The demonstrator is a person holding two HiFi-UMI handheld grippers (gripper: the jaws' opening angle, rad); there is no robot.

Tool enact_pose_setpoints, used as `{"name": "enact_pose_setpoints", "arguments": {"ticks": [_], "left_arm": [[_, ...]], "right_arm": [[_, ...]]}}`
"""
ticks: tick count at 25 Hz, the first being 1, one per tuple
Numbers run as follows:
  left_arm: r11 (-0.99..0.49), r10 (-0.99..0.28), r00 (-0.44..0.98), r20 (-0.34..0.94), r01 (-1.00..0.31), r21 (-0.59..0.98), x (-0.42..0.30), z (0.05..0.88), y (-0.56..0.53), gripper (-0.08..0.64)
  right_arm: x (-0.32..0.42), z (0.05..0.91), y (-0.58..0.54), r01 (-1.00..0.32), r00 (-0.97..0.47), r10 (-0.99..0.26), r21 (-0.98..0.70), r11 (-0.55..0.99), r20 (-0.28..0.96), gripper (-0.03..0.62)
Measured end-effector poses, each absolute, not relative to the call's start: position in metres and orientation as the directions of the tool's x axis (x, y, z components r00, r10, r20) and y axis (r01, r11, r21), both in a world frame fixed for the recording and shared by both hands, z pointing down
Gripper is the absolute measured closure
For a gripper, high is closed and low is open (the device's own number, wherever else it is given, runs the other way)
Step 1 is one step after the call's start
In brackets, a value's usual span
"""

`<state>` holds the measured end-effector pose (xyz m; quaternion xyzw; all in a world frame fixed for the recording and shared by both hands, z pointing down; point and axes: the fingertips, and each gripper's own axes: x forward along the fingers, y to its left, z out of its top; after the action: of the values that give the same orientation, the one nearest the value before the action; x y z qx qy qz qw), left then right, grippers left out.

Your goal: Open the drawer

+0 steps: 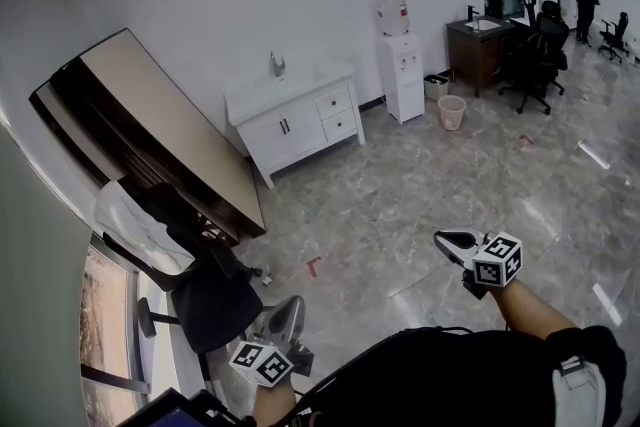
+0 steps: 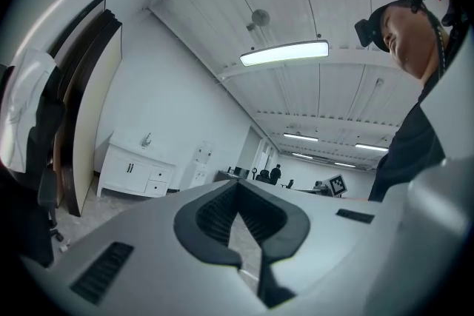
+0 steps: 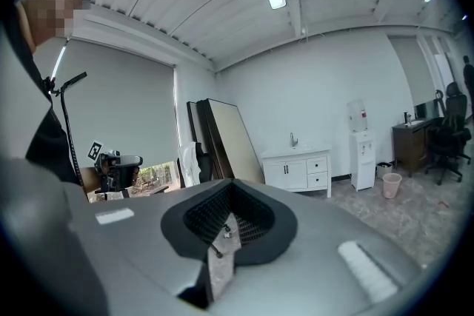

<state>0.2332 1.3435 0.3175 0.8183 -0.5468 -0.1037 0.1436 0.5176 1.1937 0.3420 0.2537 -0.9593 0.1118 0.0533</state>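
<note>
Status: not started, by my read. The white cabinet (image 1: pixel 290 130) with the sink stands against the far wall, left of centre. Its two drawers (image 1: pixel 338 112) are stacked at its right end, both flush and shut. The person is well apart from it, with bare floor between.

Left tongs (image 1: pixel 285 313): near-left, low by the person's body, tips together, nothing in them. Right tongs (image 1: pixel 455 241): near-right, held out ahead, also pinched shut and empty. Both point roughly level toward the far wall, with the cabinet in sight of each.

Around it: water dispenser (image 1: pixel 398 65) just right of the cabinet, pink bin (image 1: pixel 452 111) further right, dark desk (image 1: pixel 480 50) and office chairs (image 1: pixel 535 50) far right. Another person (image 1: pixel 586 3) stands in the far right corner. Big boards (image 1: pixel 160 130) lean on the left wall. A chair with a dark jacket (image 1: pixel 215 300) sits near-left, close to the left tongs.

Left to do: all of it. Walk up, open one pair of tongs, get on a drawer handle, pull. The handles are too small to judge from here, and I can't tell which drawer is meant.
</note>
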Motion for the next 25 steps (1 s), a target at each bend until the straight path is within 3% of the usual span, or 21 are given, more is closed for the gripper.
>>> {"name": "enact_pose_setpoints", "arguments": {"ticks": [7,13,20,25], "left_arm": [[-0.35,-0.928,0.371,-0.01,-0.867,0.355,0.212,0.318,1.322,0.569],[-0.28,-0.954,0.298,0.009,-0.903,0.325,0.215,0.316,1.284,0.569],[-0.206,-0.977,0.214,-0.009,-0.927,0.312,0.256,0.297,1.206,0.569],[-0.202,-0.977,0.211,-0.006,-0.929,0.309,0.295,0.294,1.155,0.569]], "right_arm": [[0.497,0.339,1.163,-0.499,-0.866,-0.478,-0.206,0.842,0.145,0.595],[0.481,0.351,1.106,-0.408,-0.913,-0.391,-0.248,0.879,0.116,0.595],[0.495,0.341,1.01,-0.295,-0.955,-0.282,-0.226,0.929,0.09,0.595],[0.533,0.348,0.947,-0.3,-0.954,-0.29,-0.257,0.919,0.075,0.595]]}}
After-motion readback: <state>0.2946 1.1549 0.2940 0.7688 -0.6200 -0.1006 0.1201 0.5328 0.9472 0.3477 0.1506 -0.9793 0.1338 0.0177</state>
